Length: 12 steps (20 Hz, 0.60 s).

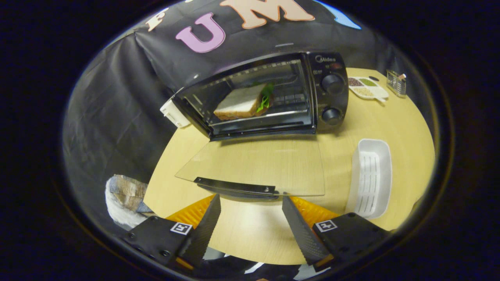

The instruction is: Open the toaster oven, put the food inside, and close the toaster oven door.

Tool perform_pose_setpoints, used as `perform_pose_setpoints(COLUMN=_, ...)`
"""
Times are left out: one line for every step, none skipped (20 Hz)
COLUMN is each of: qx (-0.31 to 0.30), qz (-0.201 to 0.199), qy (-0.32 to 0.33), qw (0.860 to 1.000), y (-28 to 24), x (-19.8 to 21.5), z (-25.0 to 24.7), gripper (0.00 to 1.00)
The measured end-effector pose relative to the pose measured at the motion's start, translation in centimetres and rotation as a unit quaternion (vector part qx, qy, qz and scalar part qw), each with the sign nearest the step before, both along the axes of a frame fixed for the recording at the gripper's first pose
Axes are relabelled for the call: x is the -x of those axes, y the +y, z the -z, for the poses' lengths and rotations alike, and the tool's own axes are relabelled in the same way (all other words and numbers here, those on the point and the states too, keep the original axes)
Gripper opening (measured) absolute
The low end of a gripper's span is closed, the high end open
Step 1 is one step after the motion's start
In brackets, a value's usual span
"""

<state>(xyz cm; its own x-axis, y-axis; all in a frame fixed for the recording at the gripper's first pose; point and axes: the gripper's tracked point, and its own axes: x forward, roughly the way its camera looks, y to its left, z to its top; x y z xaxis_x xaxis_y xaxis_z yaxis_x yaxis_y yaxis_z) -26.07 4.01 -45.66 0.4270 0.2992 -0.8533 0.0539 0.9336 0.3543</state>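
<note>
Two steps of the task are looking done from how things lie: the black toaster oven [269, 93] with its two round knobs is standing open on the round pale-wood bench [390, 128], and the food — a triangular sandwich [246, 104] of white bread with green leaves showing at its cut edge — is sitting inside on the wire rack. What is remaining is the door. The clear glass door [258, 168] is lying folded down flat toward the camera, with its black bar handle [234, 186] running along the near edge, just ahead of the fingers.

The hand-held gripper [251, 230] is hovering with its fingers spread wide apart, gripping nothing, the handle just beyond the tips.

The door is likely behaving as a stiff, hinged panel, light to swing (though glass is slick and will not forgive a knock). The bar handle seems the best place to take hold, or to push up from beneath — the bare pane would probably slip. A hard shove might slide the whole oven back.

A white slotted plastic tray [370, 177] is resting on the bench to the right of the door.
</note>
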Motion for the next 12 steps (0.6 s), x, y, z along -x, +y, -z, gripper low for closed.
perform_pose_setpoints(qx=0.000, qz=0.005, qy=-0.002, qw=1.000, y=-0.1, x=-0.4, z=-0.2, gripper=0.99)
perform_pose_setpoints(qx=-0.001, qz=0.012, qy=-0.005, qw=1.000, y=-0.3, x=-1.0, z=-0.5, gripper=0.99)
perform_pose_setpoints(qx=-0.003, qz=0.020, qy=-0.010, qw=1.000, y=-0.4, x=-1.7, z=-0.7, gripper=0.99)
perform_pose_setpoints(qx=-0.006, qz=0.028, qy=-0.015, qw=0.999, y=-0.6, x=-2.4, z=-1.1, gripper=0.99)
perform_pose_setpoints(qx=-0.008, qz=0.033, qy=-0.021, qw=0.999, y=-0.7, x=-3.0, z=-1.4, gripper=0.99)
perform_pose_setpoints(qx=-0.006, qz=0.037, qy=-0.026, qw=0.999, y=-0.9, x=-3.8, z=-1.7, gripper=0.99)
perform_pose_setpoints(qx=-0.011, qz=0.040, qy=-0.032, qw=0.999, y=-0.7, x=-4.4, z=-1.9, gripper=0.99)
perform_pose_setpoints(qx=-0.014, qz=0.043, qy=-0.036, qw=0.998, y=-0.9, x=-5.0, z=-2.4, gripper=0.99)
perform_pose_setpoints(qx=-0.017, qz=0.047, qy=-0.040, qw=0.998, y=-1.0, x=-5.6, z=-2.7, gripper=0.99)
perform_pose_setpoints(qx=-0.020, qz=0.051, qy=-0.044, qw=0.998, y=-1.0, x=-6.1, z=-3.0, gripper=0.99)
perform_pose_setpoints(qx=-0.020, qz=0.053, qy=-0.048, qw=0.997, y=-1.0, x=-6.5, z=-3.3, gripper=0.99)
perform_pose_setpoints(qx=-0.019, qz=0.054, qy=-0.053, qw=0.997, y=-1.1, x=-7.1, z=-3.6, gripper=0.99)
